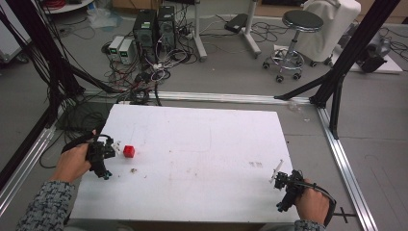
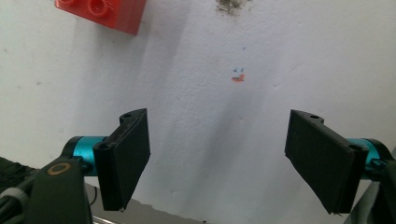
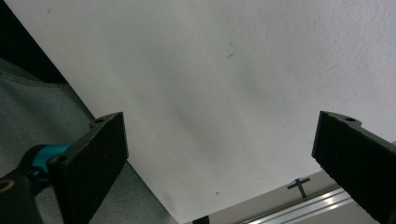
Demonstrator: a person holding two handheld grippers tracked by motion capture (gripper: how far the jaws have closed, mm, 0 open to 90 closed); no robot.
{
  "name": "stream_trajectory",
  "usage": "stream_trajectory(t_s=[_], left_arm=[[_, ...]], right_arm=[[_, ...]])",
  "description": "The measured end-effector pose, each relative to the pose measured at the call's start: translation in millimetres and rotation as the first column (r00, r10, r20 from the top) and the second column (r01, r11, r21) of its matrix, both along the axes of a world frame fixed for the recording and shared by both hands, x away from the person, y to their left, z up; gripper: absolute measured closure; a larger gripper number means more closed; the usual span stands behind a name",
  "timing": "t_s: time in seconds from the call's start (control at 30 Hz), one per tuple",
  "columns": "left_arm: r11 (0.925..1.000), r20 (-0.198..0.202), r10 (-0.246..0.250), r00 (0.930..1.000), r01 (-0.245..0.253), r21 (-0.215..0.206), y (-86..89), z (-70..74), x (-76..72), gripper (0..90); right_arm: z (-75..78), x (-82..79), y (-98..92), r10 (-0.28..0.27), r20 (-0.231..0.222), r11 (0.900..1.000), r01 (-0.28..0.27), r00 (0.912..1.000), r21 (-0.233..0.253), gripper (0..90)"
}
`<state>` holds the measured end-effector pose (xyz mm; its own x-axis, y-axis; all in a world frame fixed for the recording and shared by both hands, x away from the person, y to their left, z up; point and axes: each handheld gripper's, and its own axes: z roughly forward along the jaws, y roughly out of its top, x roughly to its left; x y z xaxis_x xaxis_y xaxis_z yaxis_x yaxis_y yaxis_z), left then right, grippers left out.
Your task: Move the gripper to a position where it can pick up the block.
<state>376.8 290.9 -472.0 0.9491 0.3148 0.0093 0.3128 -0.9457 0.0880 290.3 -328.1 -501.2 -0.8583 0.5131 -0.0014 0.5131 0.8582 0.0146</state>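
So nearest the person, the right tongs point(image 1: 279, 174) sit at the near right corner of the white desk point(image 1: 202, 144), spread wide with nothing between them. In the right gripper view the two black jaws stand far apart over bare white surface, with the desk edge and grey floor below. Looks parked to me, not part of the action right now.

A bit farther in on the left side, the left tongs point(image 1: 111, 150) are also spread and holding nothing. The red toy brick point(image 1: 129, 151) sits on the desk just beside them, to their right, not touching. In the left gripper view the red toy brick point(image 2: 100, 14) is up at the top left, off the line between the jaws, with a small dirt smudge point(image 2: 231, 4) and a tiny ink mark point(image 2: 238, 77) on the foam nearby.

My read: this is the approach step before a grab. Next move needs the left hand to shift toward the brick so it lands between the jaws, then squeeze down on its flat sides.
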Motion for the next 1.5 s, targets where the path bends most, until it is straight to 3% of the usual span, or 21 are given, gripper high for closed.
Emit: stream_trajectory(t_s=[0.47, 0.8, 1.1, 1.2, 1.4, 1.5], left_arm=[[0.9983, -0.02, -0.051, 0.9985, 0.051, 0.028, -2.3, -1.7, 32.0, 22.5], [0.9916, -0.032, -0.119, 0.9923, 0.121, 0.046, -9.0, -0.8, 52.6, 22.5], [0.9822, -0.059, -0.171, 0.9835, 0.175, 0.069, -18.8, -4.0, 65.8, 22.5], [0.9788, -0.057, -0.193, 0.9796, 0.196, 0.059, -22.9, -6.9, 68.7, 22.5], [0.9665, -0.058, -0.247, 0.9672, 0.251, 0.055, -31.1, -7.7, 76.9, 22.5], [0.9603, -0.066, -0.275, 0.9591, 0.278, 0.027, -36.2, -7.4, 79.9, 22.5]], right_arm=[[0.9, -2.5, -0.4, 0.003, 0.007, 1.0, -0.003, 1.0, 0.0, 2.7], [-0.2, -3.7, -1.6, -0.004, 0.0, 1.0, 0.004, 1.0, 0.001, 2.7], [-0.8, -4.7, -2.7, -0.006, 0.003, 1.0, 0.006, 1.0, 0.0, 2.7], [-1.0, -5.0, -2.3, -0.006, 0.0, 1.0, 0.006, 1.0, -0.001, 2.7], [-0.4, -5.6, -1.7, -0.007, -0.001, 1.0, 0.007, 1.0, -0.004, 2.7], [-1.9, -6.2, -1.4, -0.008, -0.005, 1.0, 0.008, 1.0, -0.003, 2.7]])
